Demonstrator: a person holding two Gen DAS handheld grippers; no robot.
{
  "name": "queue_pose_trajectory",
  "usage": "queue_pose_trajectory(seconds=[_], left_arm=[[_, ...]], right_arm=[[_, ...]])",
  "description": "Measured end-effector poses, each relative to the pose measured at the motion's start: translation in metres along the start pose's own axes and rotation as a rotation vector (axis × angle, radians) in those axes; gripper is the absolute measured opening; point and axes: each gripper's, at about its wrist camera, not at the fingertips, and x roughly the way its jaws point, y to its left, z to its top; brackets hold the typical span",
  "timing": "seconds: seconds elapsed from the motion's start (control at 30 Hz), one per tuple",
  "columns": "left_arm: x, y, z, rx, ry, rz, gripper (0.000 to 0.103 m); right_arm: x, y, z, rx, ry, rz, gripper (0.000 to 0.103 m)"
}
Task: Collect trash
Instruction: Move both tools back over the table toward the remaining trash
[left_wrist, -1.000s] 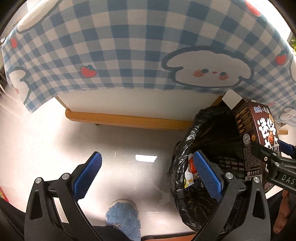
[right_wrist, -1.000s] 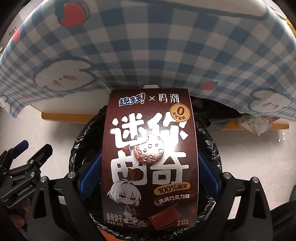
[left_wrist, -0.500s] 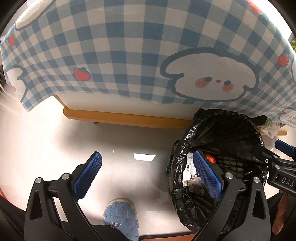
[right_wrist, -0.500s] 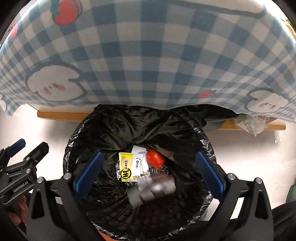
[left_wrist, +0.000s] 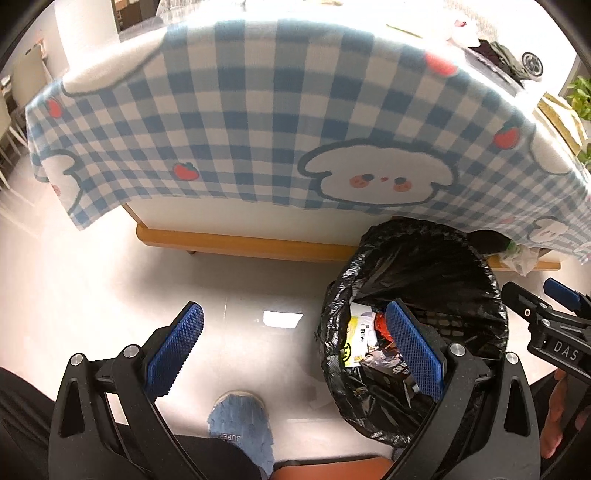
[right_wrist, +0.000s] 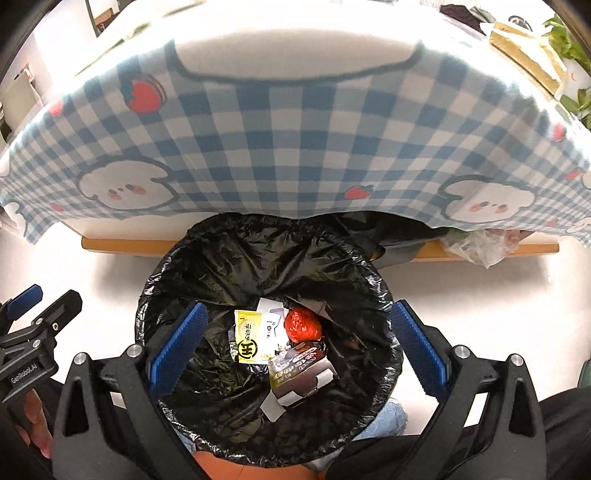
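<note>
A bin lined with a black bag (right_wrist: 207, 254) (left_wrist: 439, 240) stands on the floor by the table. At its bottom lies the brown cookie box (right_wrist: 299, 369) beside a yellow packet (right_wrist: 249, 338) and a red crumpled wrapper (right_wrist: 303, 325). My right gripper (right_wrist: 297, 343) hangs above the bin's mouth, open, with nothing between its blue pads. Over the pale floor to the left of the bin, my left gripper (left_wrist: 295, 345) is open and empty too; its right finger (left_wrist: 413, 349) overlaps the bin's rim. In the left wrist view part of the box (left_wrist: 388, 363) and the yellow packet (left_wrist: 351, 350) show inside the bin.
A blue-and-white checked cloth with cartoon dogs and strawberries (left_wrist: 258, 122) (right_wrist: 295, 147) drapes over the table beyond the bin, above a wooden rail (left_wrist: 240, 245). A clear plastic bag (right_wrist: 476, 245) lies under the table at right. A blue shoe (left_wrist: 240, 428) is on the floor below.
The cookie box left my right gripper and dropped into the bin, coming to rest at its bottom. Both grippers have risen a little; more of the tabletop now shows.
</note>
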Motion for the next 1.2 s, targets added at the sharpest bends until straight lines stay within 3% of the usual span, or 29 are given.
queue_pose_trajectory(seconds=[0.77, 1.2], left_arm=[[-0.107, -0.019, 0.043, 0.035, -0.138, -0.04, 0.097], [-0.123, -0.031, 0.091, 0.032, -0.171, -0.065, 0.097]], right_arm=[[-0.114, -0.022, 0.028, 0.044, -0.184, -0.027, 0.095], [-0.152, -0.033, 0.078, 0.057, -0.244, -0.045, 0.095]])
